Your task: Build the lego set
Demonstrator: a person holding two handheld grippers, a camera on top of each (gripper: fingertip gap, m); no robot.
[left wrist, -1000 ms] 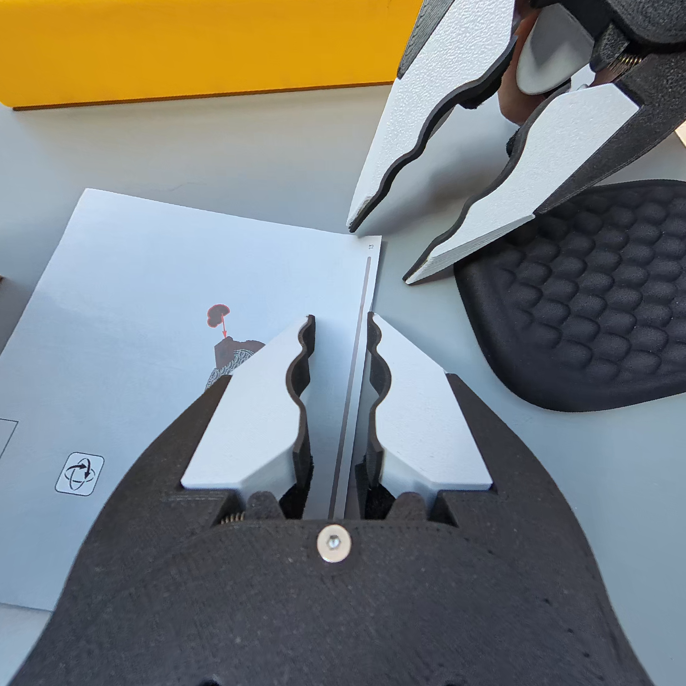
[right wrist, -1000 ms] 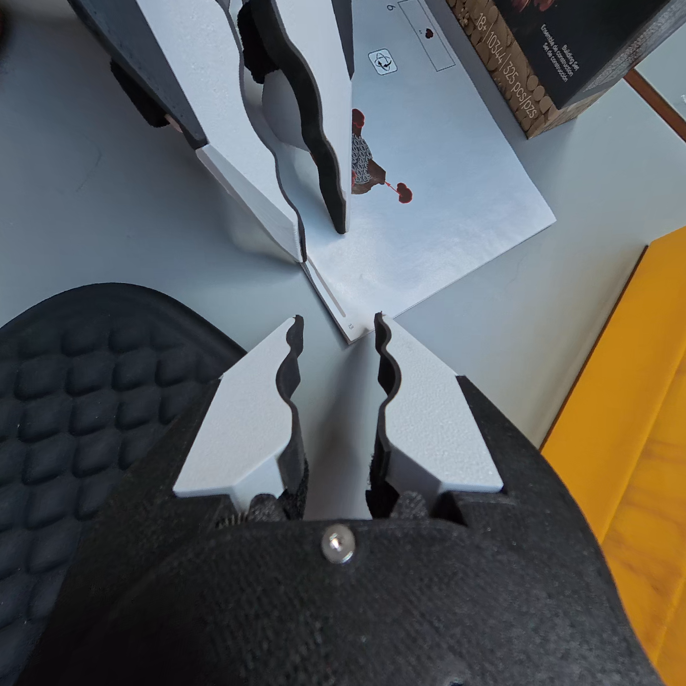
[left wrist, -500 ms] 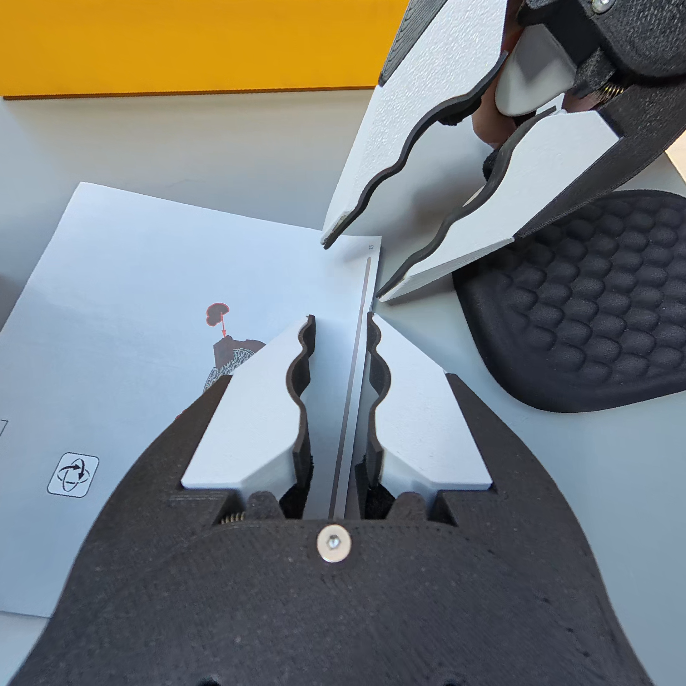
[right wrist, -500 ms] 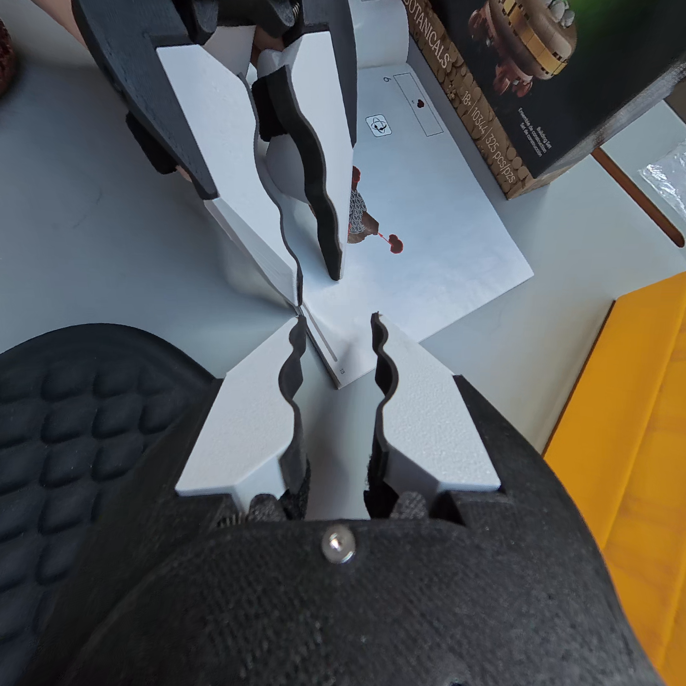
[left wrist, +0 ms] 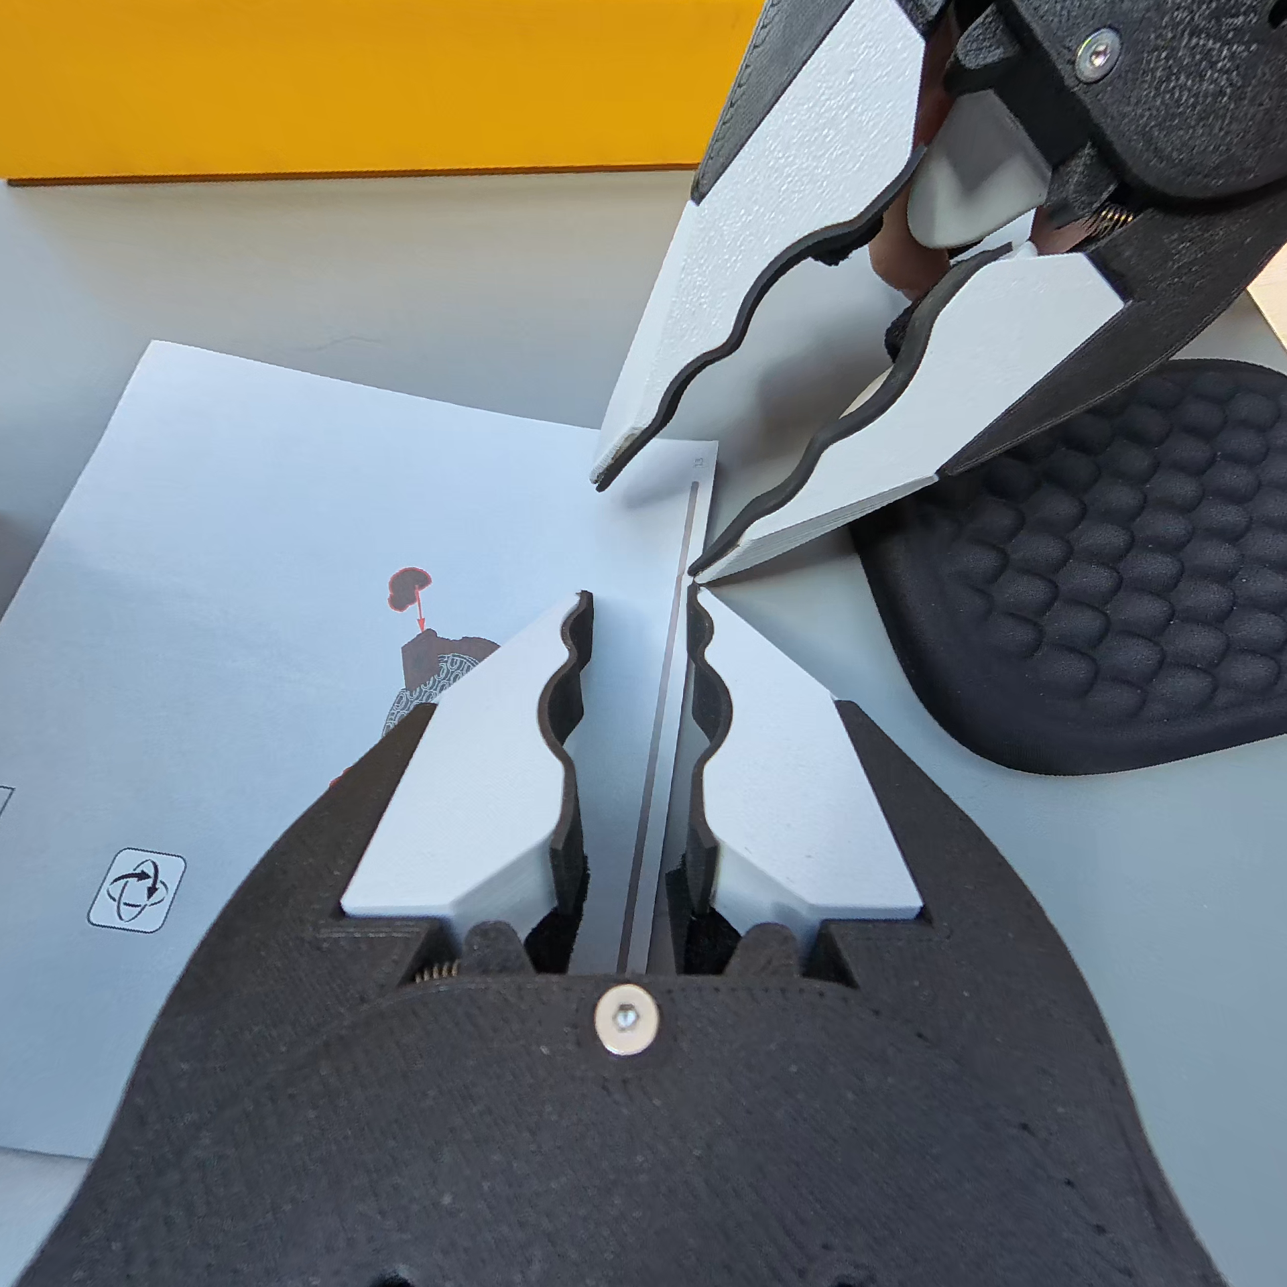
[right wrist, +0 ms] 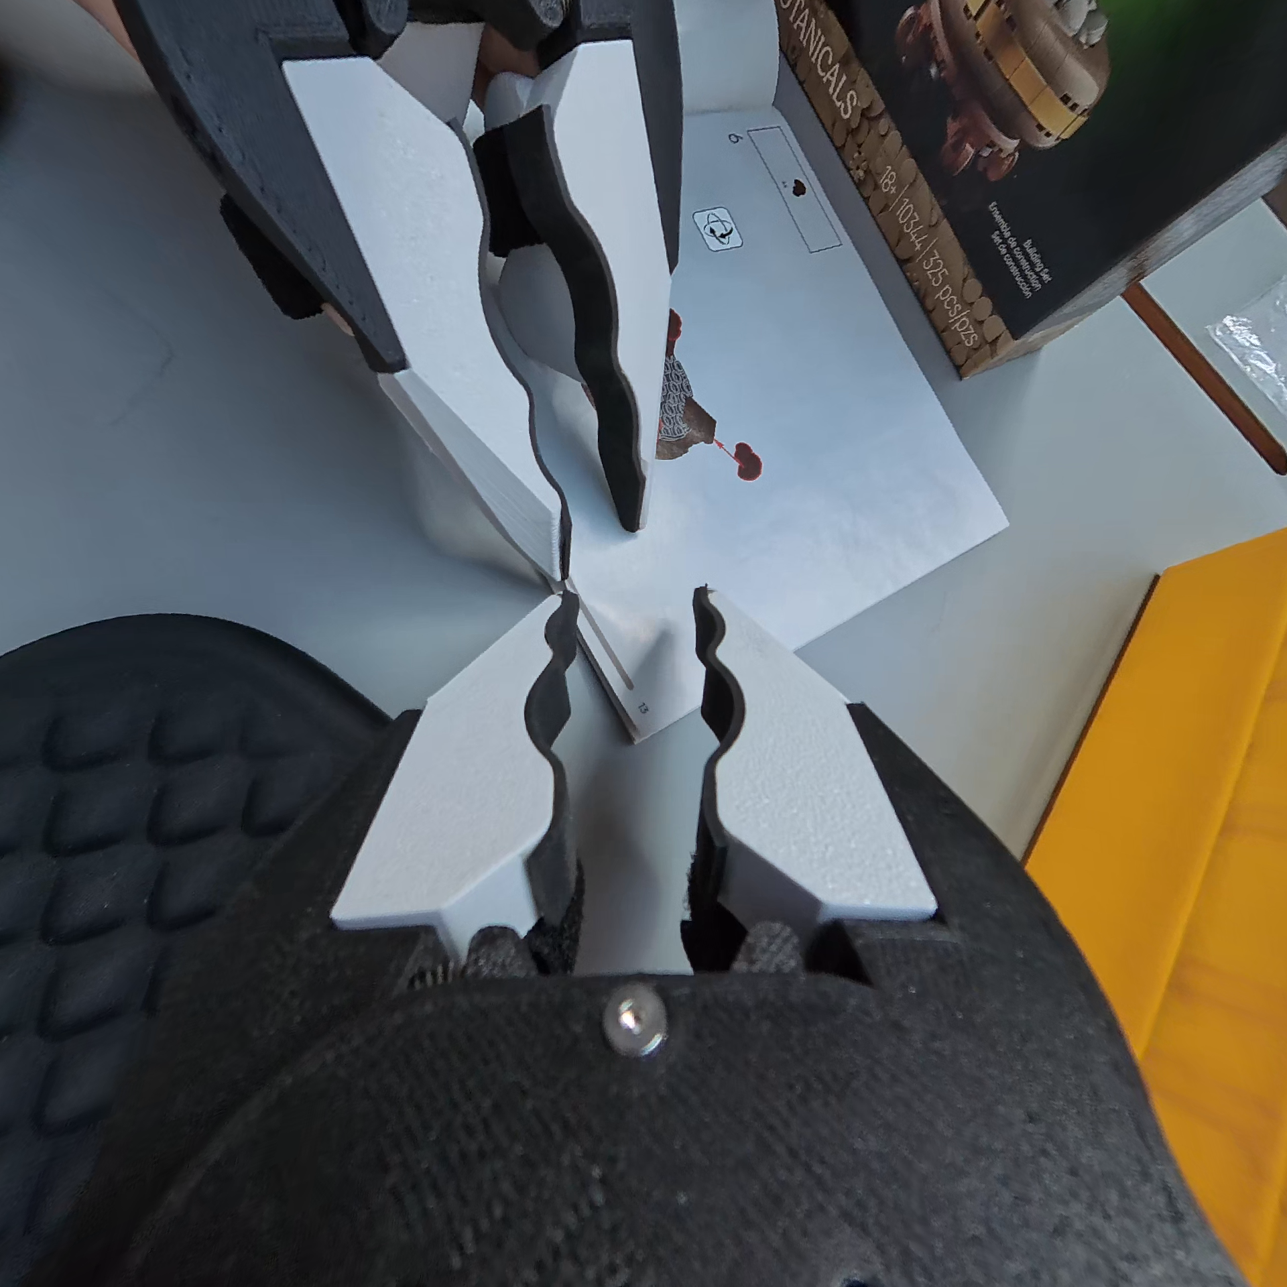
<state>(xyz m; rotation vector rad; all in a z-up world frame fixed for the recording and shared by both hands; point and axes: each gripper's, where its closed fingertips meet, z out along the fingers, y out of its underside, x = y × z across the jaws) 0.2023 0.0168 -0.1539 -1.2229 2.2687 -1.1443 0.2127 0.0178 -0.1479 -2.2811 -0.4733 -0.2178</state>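
A pale blue instruction booklet (left wrist: 278, 557) lies open on the grey table, its page showing a dark red piece above a brown model; it also shows in the right wrist view (right wrist: 801, 522). My left gripper (left wrist: 639, 595) is open and empty, its fingers either side of the booklet's right edge. My right gripper (right wrist: 634, 595) is open and empty, its fingers either side of the booklet's near corner. The two grippers face each other, and one fingertip of each nearly touches. The right gripper (left wrist: 648, 526) shows in the left wrist view, the left gripper (right wrist: 597, 550) in the right wrist view. No loose bricks are in view.
A black bumpy pad (left wrist: 1079, 592) lies beside the booklet and also shows in the right wrist view (right wrist: 139, 801). A yellow board (left wrist: 348, 83) runs along the far side. The dark set box (right wrist: 1010, 139) stands past the booklet, with a clear plastic bag (right wrist: 1253, 341) beyond it. Less than 4 cm separates the two grippers' tips.
My right gripper has moved in toward the booklet's corner, and its fingers now stand either side of it, close to my left fingertips. The left gripper has hardly moved.
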